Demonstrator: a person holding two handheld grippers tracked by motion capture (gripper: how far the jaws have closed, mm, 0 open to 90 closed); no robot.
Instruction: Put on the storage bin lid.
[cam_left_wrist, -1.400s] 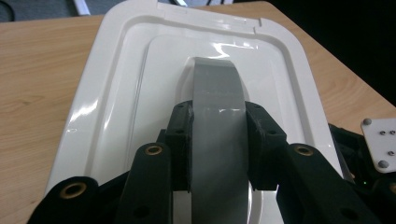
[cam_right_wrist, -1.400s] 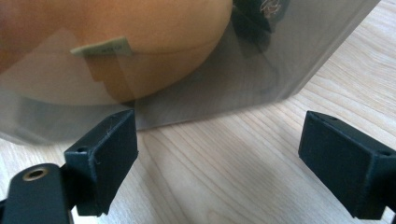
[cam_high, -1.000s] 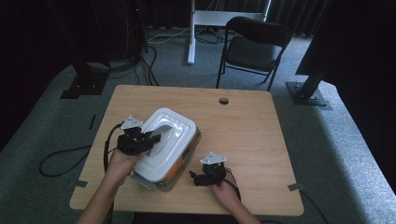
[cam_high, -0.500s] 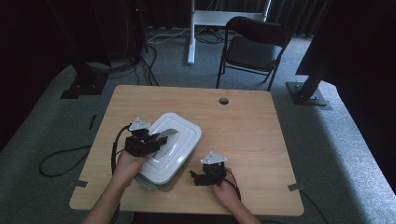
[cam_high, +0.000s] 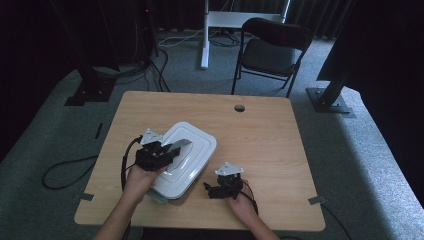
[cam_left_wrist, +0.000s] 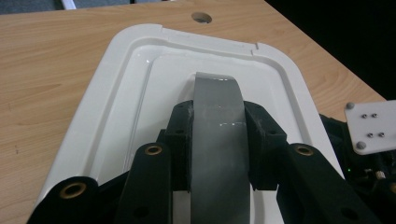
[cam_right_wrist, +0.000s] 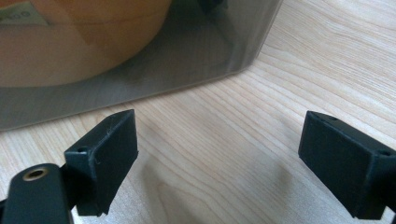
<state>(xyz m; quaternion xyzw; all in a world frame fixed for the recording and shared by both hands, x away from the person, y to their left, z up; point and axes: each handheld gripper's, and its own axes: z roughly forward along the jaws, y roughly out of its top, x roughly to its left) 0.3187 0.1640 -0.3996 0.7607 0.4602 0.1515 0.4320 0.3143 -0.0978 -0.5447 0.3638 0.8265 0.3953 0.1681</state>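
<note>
A storage box with a white lid (cam_high: 195, 145) stands on the left half of the wooden table (cam_high: 270, 135). A grey handle (cam_high: 182, 144) arches over the lid's middle. My left gripper (cam_high: 171, 151) reaches over the lid from the near left, shut on that handle (cam_left_wrist: 218, 140), with a black pad (cam_left_wrist: 181, 140) pressed on each side of it. My right gripper (cam_high: 210, 190) rests low on the table by the box's near right corner. Its jaws (cam_right_wrist: 219, 149) stand open with bare wood between them. They face the box's translucent wall (cam_right_wrist: 154, 74), with something orange behind it.
A round cable hole (cam_high: 239, 107) sits near the table's far edge. A dark folding chair (cam_high: 272, 50) stands behind the table, with stand bases (cam_high: 327, 100) and cables (cam_high: 60, 172) on the carpet. The table's right half is bare wood.
My left gripper has edged slightly to the right over the lid, on the handle. The right gripper has stayed where it was.
</note>
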